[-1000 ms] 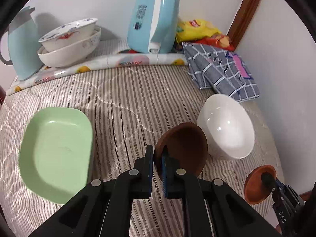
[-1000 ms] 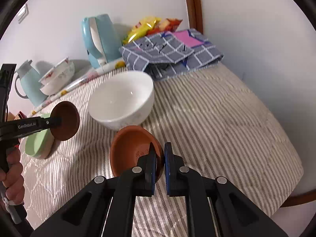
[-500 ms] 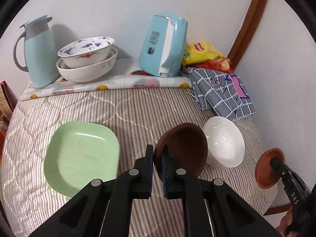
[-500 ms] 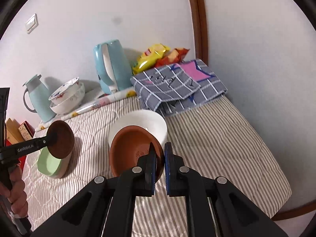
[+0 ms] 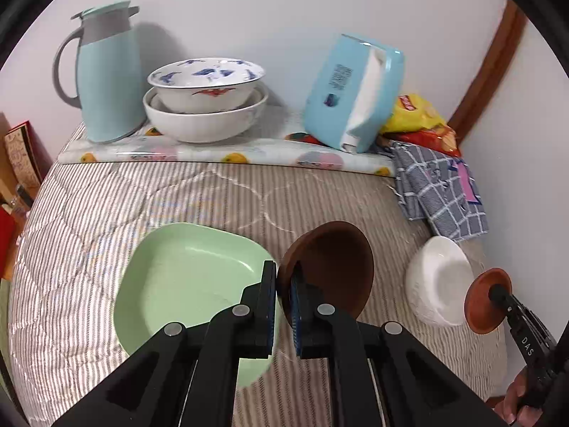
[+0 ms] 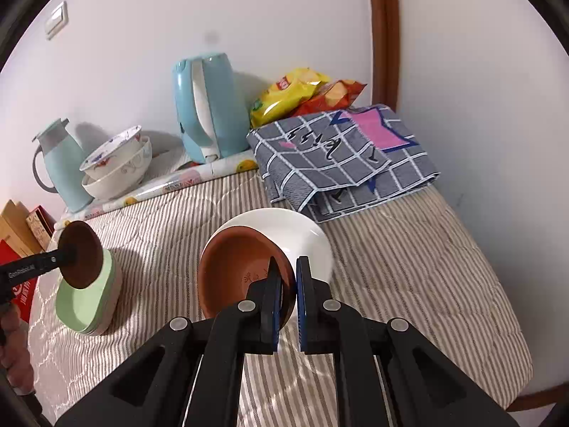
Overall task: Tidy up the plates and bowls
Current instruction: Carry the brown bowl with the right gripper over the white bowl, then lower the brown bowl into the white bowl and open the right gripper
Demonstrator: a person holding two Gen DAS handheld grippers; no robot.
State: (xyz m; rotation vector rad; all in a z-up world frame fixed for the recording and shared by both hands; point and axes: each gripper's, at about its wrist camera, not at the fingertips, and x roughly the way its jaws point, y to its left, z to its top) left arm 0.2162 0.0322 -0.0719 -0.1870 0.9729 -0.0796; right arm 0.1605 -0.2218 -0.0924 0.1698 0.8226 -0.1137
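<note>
Currently both grippers are off the bed, each carrying 1 small saucer-like bowl by its rim. Left gripper: jaws pinched tight on the rim of a dark brown bowl, tilted nearly on edge, held in the air beside and partly over the green plate. Right gripper: jaws likewise clamped on the rim of a terracotta bowl, also tilted, in front of and above the white bowl, which sits on the striped quilt.

Green plate lies flat on the quilt, left of the white bowl and well apart from it; from the right wrist view it looks like a stack of several green plates.

Back edge, along the wall: a pale blue jug, 2 nested patterned bowls, a blue tissue box leaning, snack bags, a folded checked cloth. Jug, bowls and box stand on a fruit-print mat.

A hand shows at the lower left of the right wrist view, gripping the left tool's handle.
</note>
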